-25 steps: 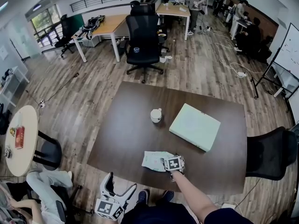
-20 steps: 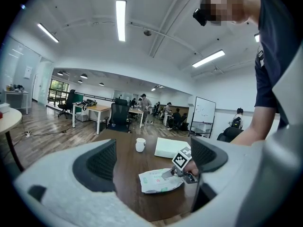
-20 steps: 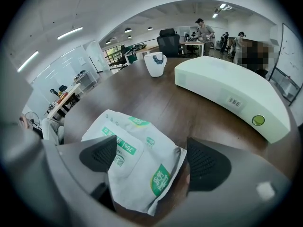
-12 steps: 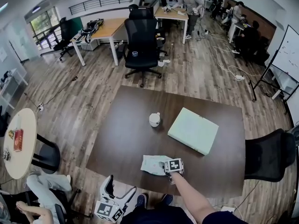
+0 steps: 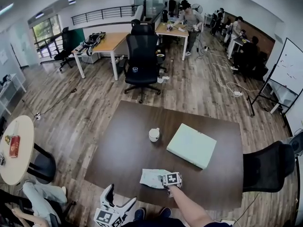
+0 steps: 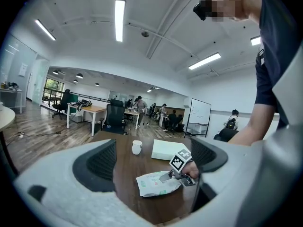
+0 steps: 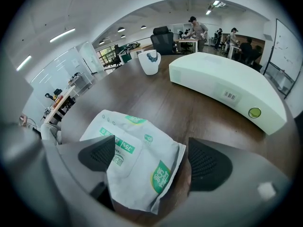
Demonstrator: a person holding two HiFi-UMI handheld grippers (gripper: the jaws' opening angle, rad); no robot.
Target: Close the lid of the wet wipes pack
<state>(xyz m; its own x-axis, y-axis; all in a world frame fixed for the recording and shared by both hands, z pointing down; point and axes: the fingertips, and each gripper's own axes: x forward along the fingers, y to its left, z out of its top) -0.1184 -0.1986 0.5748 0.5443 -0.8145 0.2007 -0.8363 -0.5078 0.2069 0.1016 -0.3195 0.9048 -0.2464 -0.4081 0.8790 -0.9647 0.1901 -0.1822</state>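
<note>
The pack is lying flat on the dark table, near the edge closest to the person, with its printed face up. In the right gripper view its crumpled end is pointing toward the camera. Whether the lid is shut cannot be told.

The right gripper is being held low over the pack's right end, at the end of the person's bare forearm. Its jaws are being kept wide apart, and the pack is seen between them in the right gripper view. The left pad is overlapping the pack's edge there, while the right pad is standing clear of it. Whether either pad is touching the pack cannot be told.

The left gripper is being held off the table, below its near edge and to the left of the pack. Its jaws are also being kept wide apart, with nothing gripped; only the table top is seen between them.

Farther back on the table, a white cup is standing well apart from the pack, and a pale green box is lying to the cup's right.
</note>
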